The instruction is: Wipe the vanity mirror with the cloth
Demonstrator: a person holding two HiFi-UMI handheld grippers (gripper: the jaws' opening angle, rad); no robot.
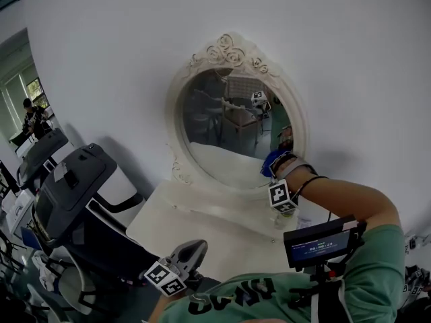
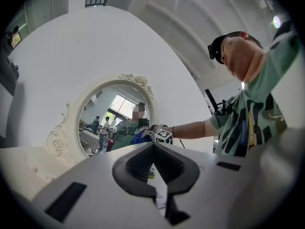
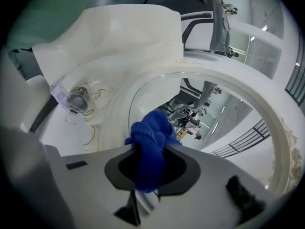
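Blue cloth at mirror — clamped in right gripper | left gripper jaws together, empty

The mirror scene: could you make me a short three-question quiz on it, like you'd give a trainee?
1. True or false: the left gripper holds the cloth.
2. Pick one: the cloth is A) white, B) blue, C) red.
3. Fill the blank: in the head view, the right gripper is at the lower ____ side of the mirror.

Key: 1 false, its jaws are shut on nothing and the right gripper grips the cloth; 2 B; 3 right.
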